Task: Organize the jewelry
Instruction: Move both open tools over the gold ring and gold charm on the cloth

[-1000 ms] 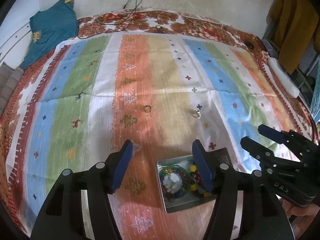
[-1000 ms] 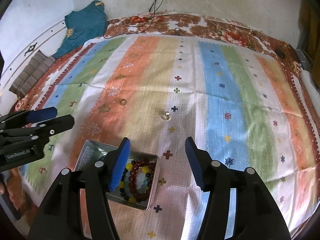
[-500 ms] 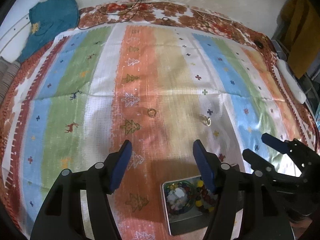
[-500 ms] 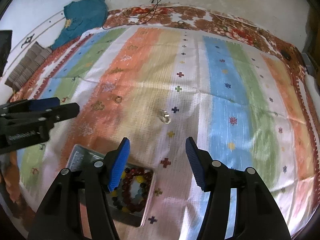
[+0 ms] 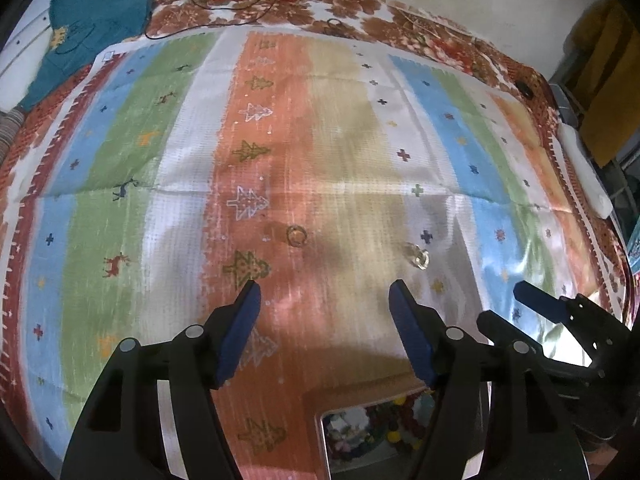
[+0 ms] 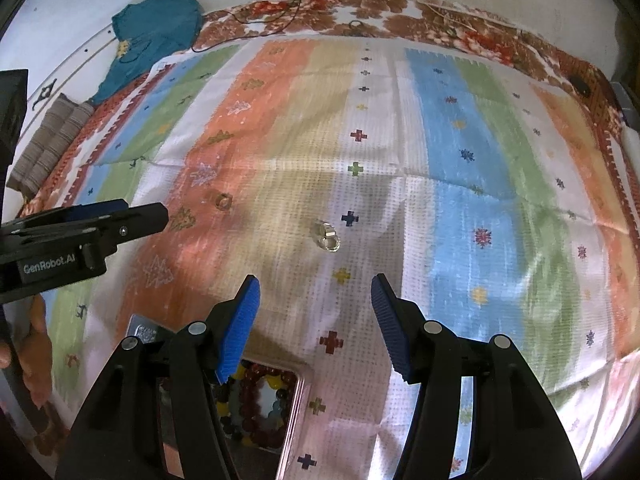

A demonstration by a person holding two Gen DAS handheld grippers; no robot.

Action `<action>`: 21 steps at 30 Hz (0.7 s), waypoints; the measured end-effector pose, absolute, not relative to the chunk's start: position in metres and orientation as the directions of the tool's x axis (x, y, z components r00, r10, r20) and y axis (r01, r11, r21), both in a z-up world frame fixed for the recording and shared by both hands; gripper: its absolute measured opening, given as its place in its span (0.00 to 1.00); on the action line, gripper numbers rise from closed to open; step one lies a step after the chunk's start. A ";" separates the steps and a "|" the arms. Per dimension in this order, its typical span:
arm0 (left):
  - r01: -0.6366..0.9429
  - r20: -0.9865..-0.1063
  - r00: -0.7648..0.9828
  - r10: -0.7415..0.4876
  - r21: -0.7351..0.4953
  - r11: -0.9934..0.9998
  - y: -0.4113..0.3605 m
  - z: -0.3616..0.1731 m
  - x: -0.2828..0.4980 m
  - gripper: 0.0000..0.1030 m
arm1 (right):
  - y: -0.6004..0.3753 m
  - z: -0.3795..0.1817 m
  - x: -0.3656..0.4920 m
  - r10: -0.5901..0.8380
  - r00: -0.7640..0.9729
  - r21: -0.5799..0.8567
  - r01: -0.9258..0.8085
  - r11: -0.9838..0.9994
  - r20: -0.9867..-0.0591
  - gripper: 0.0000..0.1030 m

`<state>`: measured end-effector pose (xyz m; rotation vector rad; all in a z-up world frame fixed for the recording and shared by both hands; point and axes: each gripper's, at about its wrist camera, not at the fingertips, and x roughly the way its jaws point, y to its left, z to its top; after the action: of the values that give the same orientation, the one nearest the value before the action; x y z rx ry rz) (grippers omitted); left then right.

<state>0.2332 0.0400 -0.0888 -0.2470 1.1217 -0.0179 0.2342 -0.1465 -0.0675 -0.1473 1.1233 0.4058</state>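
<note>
A thin ring (image 5: 296, 235) lies on the orange stripe of the striped cloth, ahead of my open, empty left gripper (image 5: 325, 312); it also shows in the right wrist view (image 6: 223, 201). A silver ring with a clear stone (image 6: 328, 238) lies on the white stripe, just ahead of my open, empty right gripper (image 6: 314, 304); it also shows in the left wrist view (image 5: 418, 255). A metal tin (image 5: 326, 432) with bead bracelets (image 6: 256, 400) sits below both grippers, partly hidden by the fingers.
The striped cloth (image 5: 120, 240) covers a floral bedspread (image 6: 360, 8). A teal garment (image 6: 156, 28) and a cable (image 5: 240, 12) lie at the far edge. A folded grey cloth (image 6: 48, 140) lies at the left. A white object (image 5: 584, 172) lies at the right edge.
Both grippers have moved forward over the cloth toward the two rings. The tin has slid toward the bottom of both views. Both stay open.
</note>
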 end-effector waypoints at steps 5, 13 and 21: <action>-0.115 -0.899 0.420 -0.126 -0.190 0.975 0.042 -0.100 0.246 0.64 | -0.142 -0.080 0.243 0.228 0.353 0.076 -0.394 0.916 -0.908 0.56; -0.109 -0.911 0.401 -0.101 -0.157 0.981 0.046 -0.110 0.259 0.64 | -0.137 -0.095 0.257 0.220 0.326 0.077 -0.400 0.913 -0.919 0.56; -0.094 -0.921 0.378 -0.091 -0.136 0.986 0.045 -0.125 0.274 0.64 | -0.129 -0.104 0.264 0.199 0.315 0.054 -0.415 0.908 -0.928 0.56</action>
<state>0.2744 0.0451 -0.1255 -0.1766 1.1847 0.0018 0.2643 -0.1289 -0.1036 -0.2086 1.1849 0.4084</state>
